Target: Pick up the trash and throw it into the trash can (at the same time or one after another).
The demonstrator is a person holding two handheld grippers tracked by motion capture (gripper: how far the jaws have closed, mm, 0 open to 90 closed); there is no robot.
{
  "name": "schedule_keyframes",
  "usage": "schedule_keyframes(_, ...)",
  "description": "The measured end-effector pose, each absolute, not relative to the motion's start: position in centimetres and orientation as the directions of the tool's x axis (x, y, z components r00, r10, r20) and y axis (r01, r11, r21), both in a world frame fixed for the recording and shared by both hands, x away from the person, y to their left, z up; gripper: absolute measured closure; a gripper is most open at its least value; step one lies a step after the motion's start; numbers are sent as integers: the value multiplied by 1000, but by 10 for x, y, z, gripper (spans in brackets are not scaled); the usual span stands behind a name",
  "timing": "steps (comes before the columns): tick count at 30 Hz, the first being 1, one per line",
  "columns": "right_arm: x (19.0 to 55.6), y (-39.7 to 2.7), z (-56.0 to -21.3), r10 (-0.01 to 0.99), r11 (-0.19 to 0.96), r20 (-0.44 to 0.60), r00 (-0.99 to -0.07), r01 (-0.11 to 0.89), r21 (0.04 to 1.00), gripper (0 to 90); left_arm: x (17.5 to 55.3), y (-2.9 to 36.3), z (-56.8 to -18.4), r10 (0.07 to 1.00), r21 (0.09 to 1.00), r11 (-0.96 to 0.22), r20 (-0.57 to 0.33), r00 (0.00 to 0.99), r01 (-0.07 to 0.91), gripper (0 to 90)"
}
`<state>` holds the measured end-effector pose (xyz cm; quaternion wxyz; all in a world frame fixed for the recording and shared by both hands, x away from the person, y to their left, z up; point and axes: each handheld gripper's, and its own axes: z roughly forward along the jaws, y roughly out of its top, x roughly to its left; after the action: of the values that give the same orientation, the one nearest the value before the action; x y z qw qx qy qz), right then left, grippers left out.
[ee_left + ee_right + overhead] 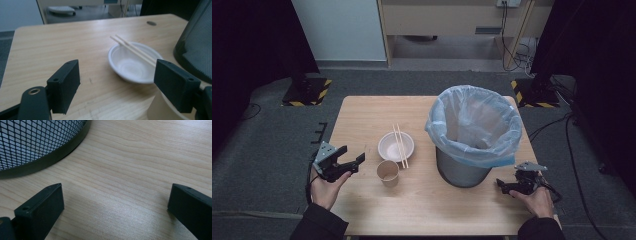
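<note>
Jaws: I see both pairs spread wide, nothing between them; left gripper [354, 162] aims at the brown paper cup [388, 173], right gripper [503, 186] sits low by the mesh waste bin with its pale blue liner [474, 131]
Cup: upright, near the table's front, just before the white plastic bowl [396, 146]
Risk: I judge a jaw could clip the light cup and tip it, or nudge the wooden chopsticks [400, 145] off the bowl
Surface: pale wooden table [362, 115], smooth
Room: grey carpet, dark stands, trailing cables
</note>
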<state>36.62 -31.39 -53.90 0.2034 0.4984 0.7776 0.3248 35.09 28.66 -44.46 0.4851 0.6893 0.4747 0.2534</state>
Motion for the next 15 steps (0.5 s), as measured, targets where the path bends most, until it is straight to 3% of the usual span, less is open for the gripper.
schedule_keyframes(7, 366, -314, -539, 909, 289, 10, -418, 645, 708, 7, 349, 270, -431, 886, 932, -66, -109, 450, 356, 229)
schedule_keyframes(15, 366, -314, -539, 908, 293, 7, -420, 644, 707, 7, 350, 249, -437, 860, 921, -122, -89, 502, 371, 284)
